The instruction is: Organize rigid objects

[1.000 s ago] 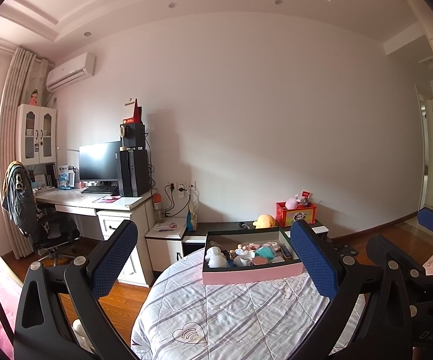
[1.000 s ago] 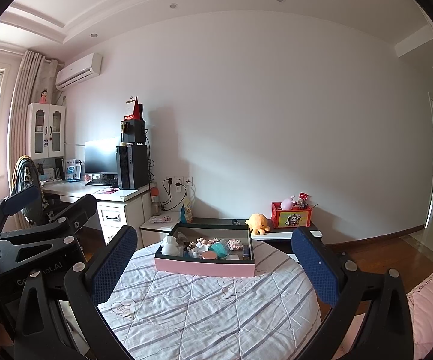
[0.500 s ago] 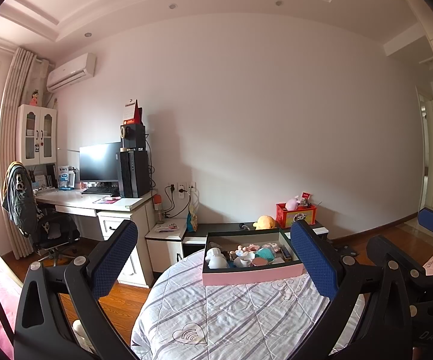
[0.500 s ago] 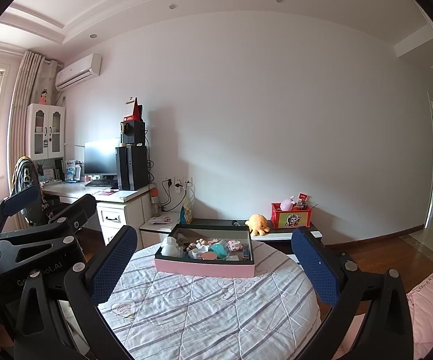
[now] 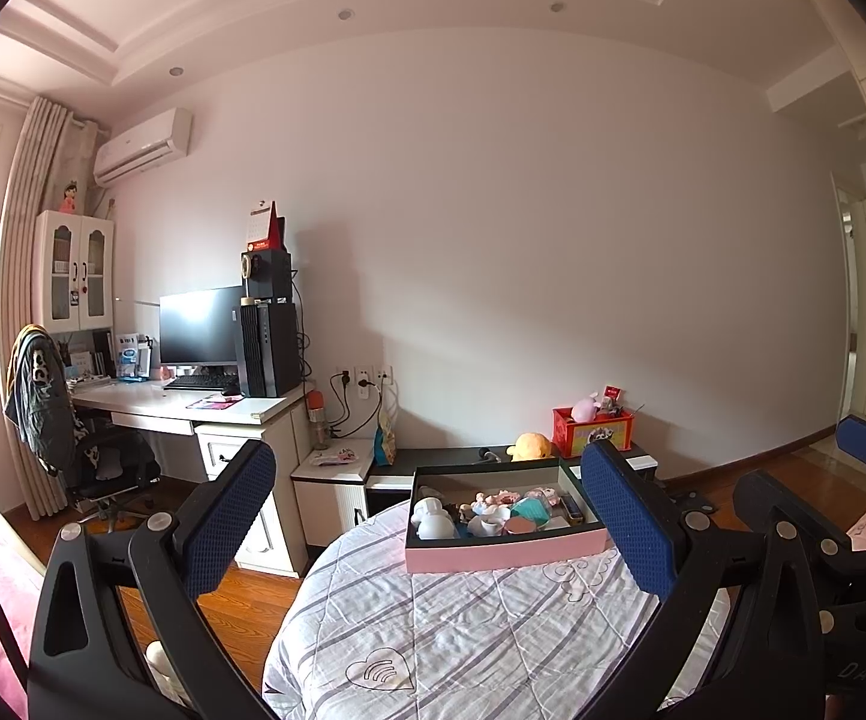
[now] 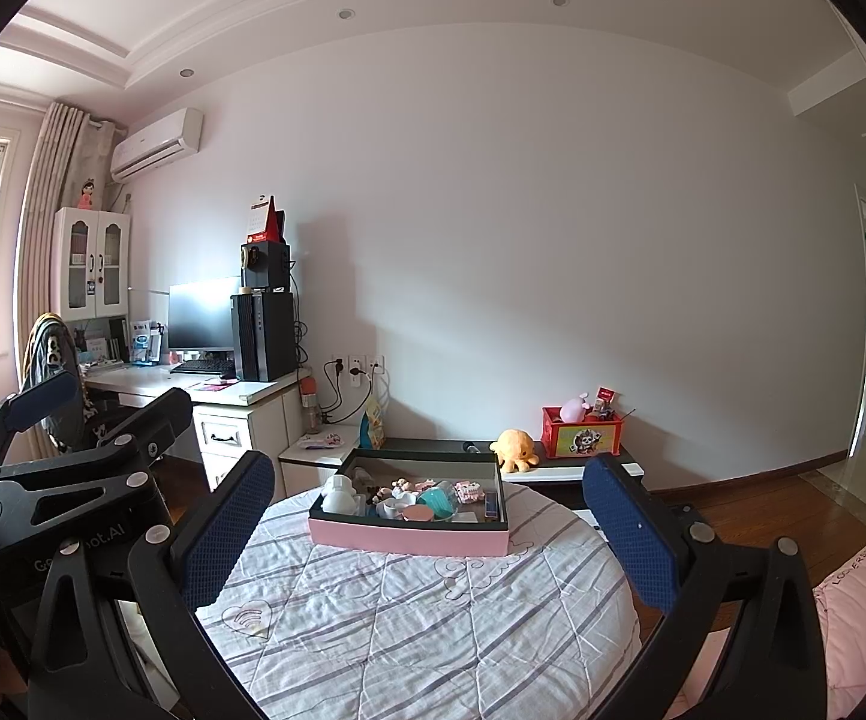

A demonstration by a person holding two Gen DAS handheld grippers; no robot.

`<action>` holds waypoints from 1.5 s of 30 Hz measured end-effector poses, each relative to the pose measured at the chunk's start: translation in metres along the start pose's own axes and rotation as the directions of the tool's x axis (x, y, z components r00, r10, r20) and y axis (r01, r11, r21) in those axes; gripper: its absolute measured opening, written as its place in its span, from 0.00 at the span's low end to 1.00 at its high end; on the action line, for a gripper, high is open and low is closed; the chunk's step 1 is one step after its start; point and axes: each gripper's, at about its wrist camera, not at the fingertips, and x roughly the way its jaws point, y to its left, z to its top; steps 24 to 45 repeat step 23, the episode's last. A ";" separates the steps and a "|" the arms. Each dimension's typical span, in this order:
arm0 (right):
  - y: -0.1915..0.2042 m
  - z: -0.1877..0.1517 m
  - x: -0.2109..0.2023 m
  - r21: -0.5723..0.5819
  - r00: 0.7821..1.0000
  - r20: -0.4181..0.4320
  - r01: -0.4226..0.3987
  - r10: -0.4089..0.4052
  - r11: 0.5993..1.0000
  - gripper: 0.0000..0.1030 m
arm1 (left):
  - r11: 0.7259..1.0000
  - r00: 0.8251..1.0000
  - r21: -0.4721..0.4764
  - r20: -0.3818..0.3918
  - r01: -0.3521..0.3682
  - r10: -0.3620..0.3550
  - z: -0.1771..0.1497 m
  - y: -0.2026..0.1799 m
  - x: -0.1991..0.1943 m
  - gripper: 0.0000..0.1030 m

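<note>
While both tools (image 5: 427,516) (image 6: 427,516) gape empty, pink box (image 6: 409,534) lies crosswise, long side facing them.

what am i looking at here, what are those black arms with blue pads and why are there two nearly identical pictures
No robot here: a person holds a two-finger gripper in each hand, and each carries a wide-angle camera looking along its fingers. One picture comes from the left gripper, the other from the right gripper. The blue pads are the fingers; both pairs stand wide apart and hold nothing. Each camera also catches the other gripper at its edge. Ahead is a round table under a striped grey-and-white quilted cloth. On it sits a shallow pink-sided box with a dark rim, filled with small items: a white figurine, a teal cup, and others too small to name.
</note>
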 end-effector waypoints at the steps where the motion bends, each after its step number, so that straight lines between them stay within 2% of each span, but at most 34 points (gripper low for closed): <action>1: 0.000 0.000 0.000 0.001 1.000 -0.001 -0.001 0.001 1.000 1.00 | 1.000 1.000 0.000 0.001 -0.001 0.001 0.000 0.000 -0.001 1.00; 45: 0.000 0.002 0.003 -0.001 1.000 0.002 0.005 -0.005 1.000 1.00 | 1.000 1.000 -0.002 0.006 0.005 -0.005 0.003 0.000 0.002 1.00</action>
